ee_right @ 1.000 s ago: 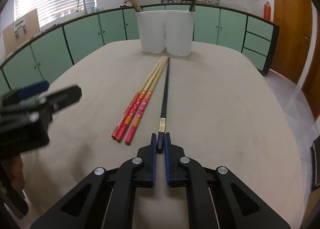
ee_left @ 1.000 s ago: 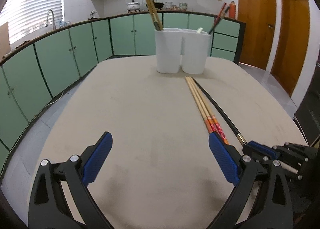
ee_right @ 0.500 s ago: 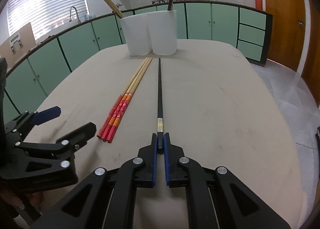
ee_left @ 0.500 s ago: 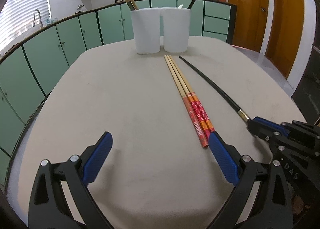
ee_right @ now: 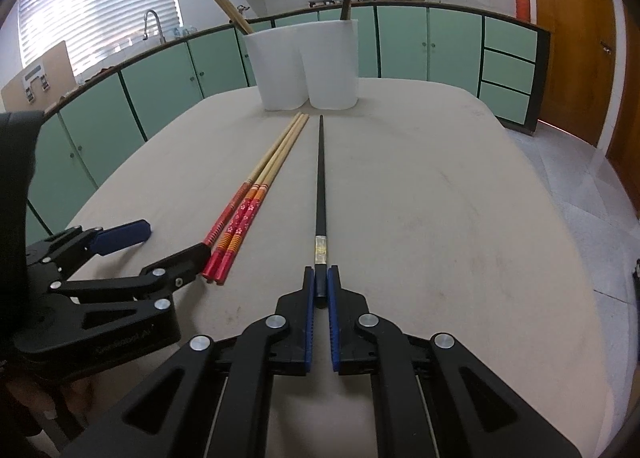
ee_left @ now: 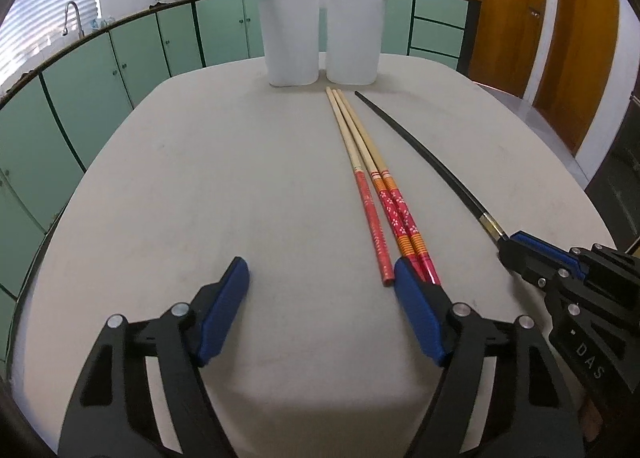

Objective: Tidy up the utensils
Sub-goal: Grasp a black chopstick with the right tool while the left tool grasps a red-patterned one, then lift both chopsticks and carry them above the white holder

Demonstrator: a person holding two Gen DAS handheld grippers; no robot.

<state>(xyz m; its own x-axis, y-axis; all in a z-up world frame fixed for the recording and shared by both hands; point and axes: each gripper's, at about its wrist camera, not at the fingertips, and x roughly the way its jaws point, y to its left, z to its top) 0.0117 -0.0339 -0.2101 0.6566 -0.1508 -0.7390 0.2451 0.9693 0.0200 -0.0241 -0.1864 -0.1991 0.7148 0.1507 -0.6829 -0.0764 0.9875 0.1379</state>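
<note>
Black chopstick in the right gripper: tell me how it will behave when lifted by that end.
The black chopstick looks thin and rigid, so it should lift straight and feel light. The right gripper pinches only its end, so the tip may sag or pivot. Its glossy finish suggests it could slip.

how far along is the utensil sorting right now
Done: a few chopsticks already stand in the white holder. In hand: the right tool is shut on the black chopstick; the left tool is closing beside the red-handled chopsticks, gripping nothing. Left: all four still lie on the table.
</note>
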